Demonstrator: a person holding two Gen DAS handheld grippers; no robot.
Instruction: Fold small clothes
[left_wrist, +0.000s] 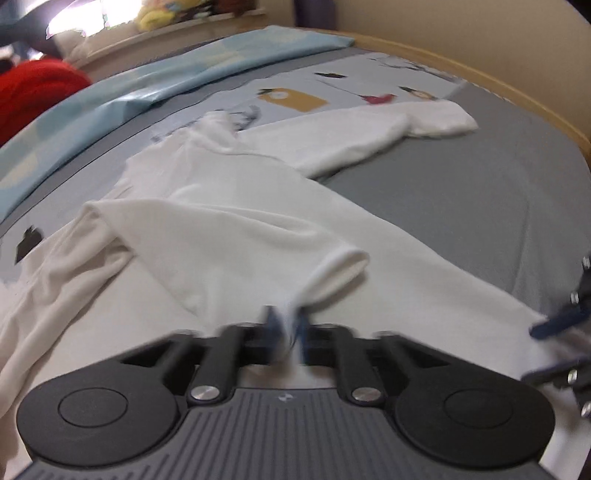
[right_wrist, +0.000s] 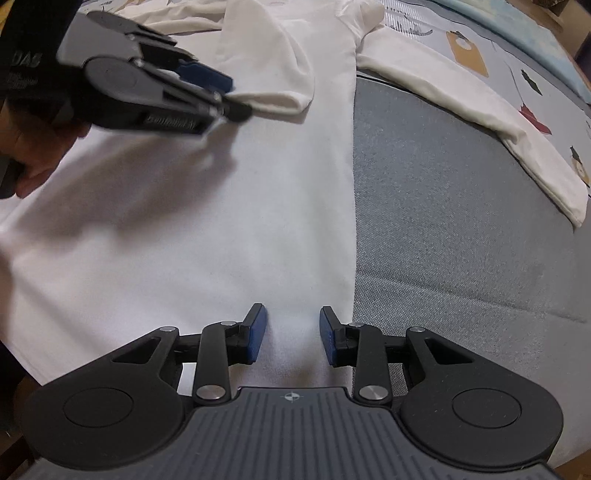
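1. One white long-sleeved shirt (right_wrist: 207, 206) of soft matte knit lies spread on the bed, filling the left half of the right wrist view; its right edge runs straight.
2. Two sleeves: one folded across the body with its cuff (left_wrist: 343, 258) open and rounded; the other (right_wrist: 480, 107) stretched toward 2 o'clock.
3. Bed sheet (right_wrist: 461, 221): grey, finely woven, with a printed panel at 1 o'clock.
4. Left gripper (right_wrist: 236, 101), black links with blue pads, is clamped together on the folded sleeve's cuff edge.
5. Right gripper (right_wrist: 293, 334): two blue pads stand apart over the shirt, near its right edge, gripping nothing.
6. One red bundle (left_wrist: 33, 99) at 10 o'clock, blurred.
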